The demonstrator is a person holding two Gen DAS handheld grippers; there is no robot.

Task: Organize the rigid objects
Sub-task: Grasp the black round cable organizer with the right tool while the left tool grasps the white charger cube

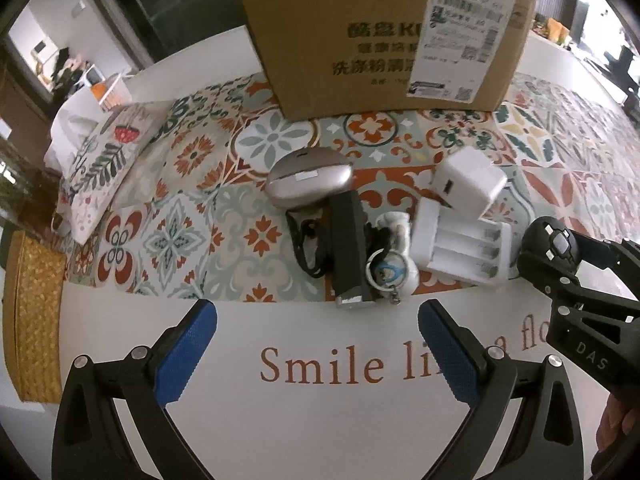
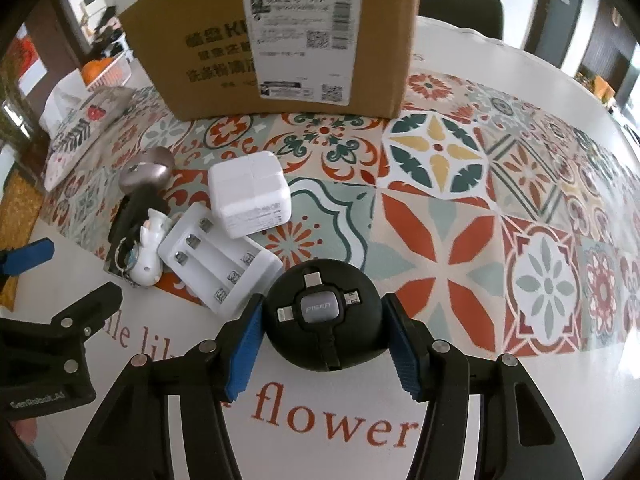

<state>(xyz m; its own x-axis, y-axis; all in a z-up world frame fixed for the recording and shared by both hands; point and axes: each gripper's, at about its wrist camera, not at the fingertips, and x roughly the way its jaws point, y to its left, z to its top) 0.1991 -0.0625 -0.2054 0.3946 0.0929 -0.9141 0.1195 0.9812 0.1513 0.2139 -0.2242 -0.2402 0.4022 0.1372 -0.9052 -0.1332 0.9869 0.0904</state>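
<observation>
Right gripper [image 2: 324,332]: pads pinching round black PISEN cable reel [image 2: 323,316] above tablecloth's [image 2: 440,184] near edge; domed sides risk squirting loose, or clipping battery charger [image 2: 218,258] just beside. Left gripper [image 1: 316,344]: spread, empty. Cardboard box [image 2: 280,36]: far edge.

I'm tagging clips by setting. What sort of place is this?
Probably a home dining or living area: a table with a tile-patterned tablecloth, a cardboard shipping box, and a printed cushion beside it.
</observation>
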